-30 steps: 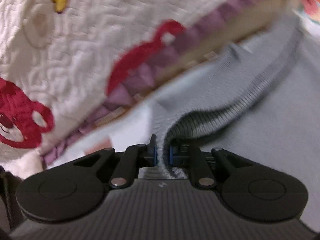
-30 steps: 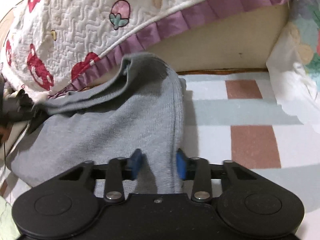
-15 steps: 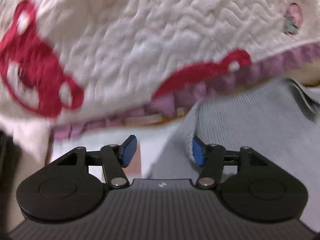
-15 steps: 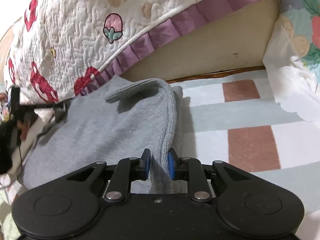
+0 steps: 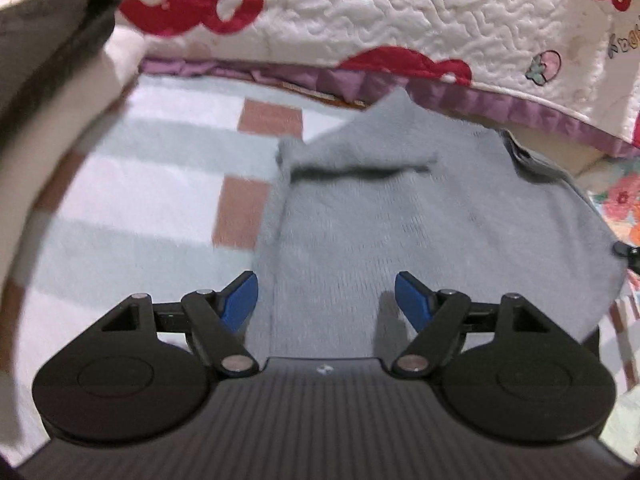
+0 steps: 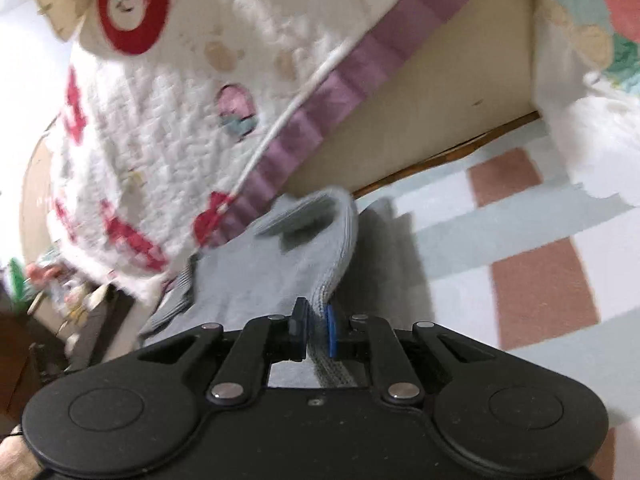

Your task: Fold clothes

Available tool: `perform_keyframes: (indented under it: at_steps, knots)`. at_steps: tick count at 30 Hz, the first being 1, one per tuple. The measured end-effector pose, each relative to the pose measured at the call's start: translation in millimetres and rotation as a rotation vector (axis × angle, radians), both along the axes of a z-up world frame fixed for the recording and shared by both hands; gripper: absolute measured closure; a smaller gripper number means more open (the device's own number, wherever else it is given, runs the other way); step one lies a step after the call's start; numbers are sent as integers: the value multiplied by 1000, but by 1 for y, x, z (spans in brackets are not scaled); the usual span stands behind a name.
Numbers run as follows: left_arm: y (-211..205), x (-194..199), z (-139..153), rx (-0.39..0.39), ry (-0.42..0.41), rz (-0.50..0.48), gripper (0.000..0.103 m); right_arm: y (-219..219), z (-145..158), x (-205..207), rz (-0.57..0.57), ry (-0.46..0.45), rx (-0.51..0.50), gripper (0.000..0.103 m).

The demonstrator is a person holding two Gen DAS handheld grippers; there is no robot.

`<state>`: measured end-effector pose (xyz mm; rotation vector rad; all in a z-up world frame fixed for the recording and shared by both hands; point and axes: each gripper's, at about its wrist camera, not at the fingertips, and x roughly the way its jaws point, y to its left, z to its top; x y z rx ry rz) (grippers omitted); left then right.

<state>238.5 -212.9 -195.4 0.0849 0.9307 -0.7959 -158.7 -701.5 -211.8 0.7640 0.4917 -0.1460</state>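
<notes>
Left wrist view: the left gripper (image 5: pixel 326 300) has its blue pads spread wide with nothing between them, above the grey knit garment (image 5: pixel 400 232) lying ahead of it on the checked mat (image 5: pixel 152 184). A second ago this claw pinched the ribbed hem; half a second ago it had let go. Beyond the garment hangs the quilted cover (image 5: pixel 420 12) with its purple frill. In the right wrist view the right gripper (image 6: pixel 318 330) is clamped on the garment's edge (image 6: pixel 332 264), lifting it off the mat; a second earlier its jaws stood apart around that edge. No containers show.
</notes>
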Motion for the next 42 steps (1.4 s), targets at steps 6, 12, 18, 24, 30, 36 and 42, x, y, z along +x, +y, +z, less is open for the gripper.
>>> perform_keyframes:
  at_steps: [6,12,18,24,30,36,42]
  knots:
    - [23,-11,-14,-8,-26,97,24,9,-13,-8,20,47,34,64]
    - [37,-6,-24,-76,-34,130,17,13,-17,-5,23,73,-21,63]
    - [21,-16,-19,-160,9,-6,80,27,4,2,77,-27,-114,94]
    - [25,-25,-12,-220,25,-22,80,36,9,0,95,9,-133,91]
    - [32,-28,-11,-320,40,-48,77,30,-4,-4,17,12,-97,75]
    - [25,-40,-8,-349,-1,-130,77,45,-3,3,20,35,-212,82]
    - [16,-44,-8,-319,-11,-148,76,78,16,9,114,50,-409,93]
